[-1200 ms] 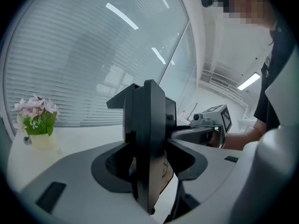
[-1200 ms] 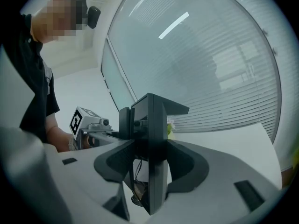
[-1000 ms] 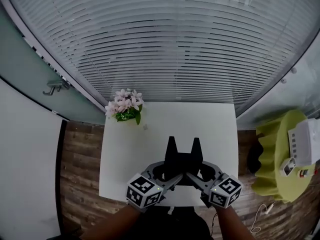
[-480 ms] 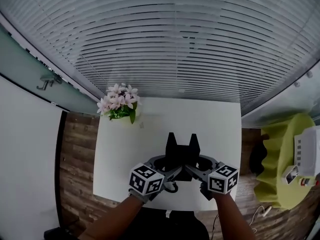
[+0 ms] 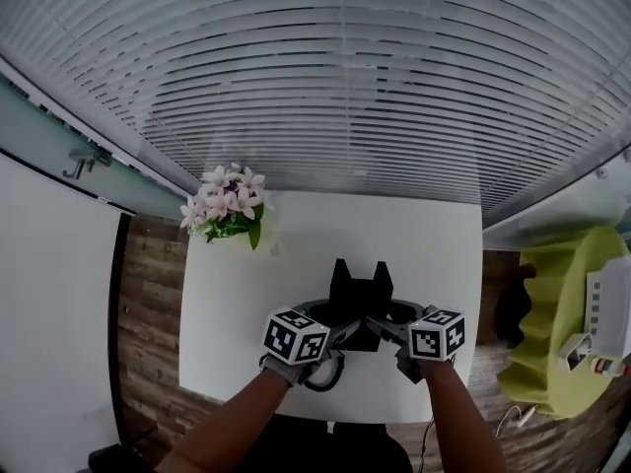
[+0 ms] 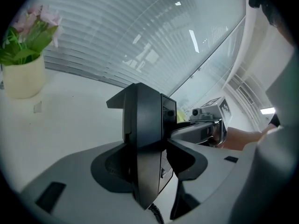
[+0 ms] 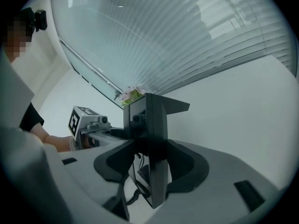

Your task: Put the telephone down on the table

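I see a black telephone [image 5: 360, 299] held upright over the white table [image 5: 286, 264], clamped from both sides. My left gripper [image 5: 340, 328] is shut on its left side and my right gripper [image 5: 381, 325] is shut on its right side. In the left gripper view the telephone [image 6: 147, 143] fills the space between the jaws of my left gripper [image 6: 149, 160]. In the right gripper view the telephone [image 7: 152, 143] sits the same way in my right gripper [image 7: 152, 155]. A coiled cord [image 5: 325, 374] hangs below it. Whether its base touches the table is hidden.
A pot of pink flowers [image 5: 223, 205] stands at the table's far left corner. Window blinds [image 5: 335, 77] close off the back. At the right is a stool draped in green [image 5: 557, 338] with a white device [image 5: 613, 308] on it. Wooden floor [image 5: 148, 313] lies on the left.
Both grippers keep their hold on the telephone. The marker cubes have come slightly up and closer together in the head view, and the cord now shows below the left one.
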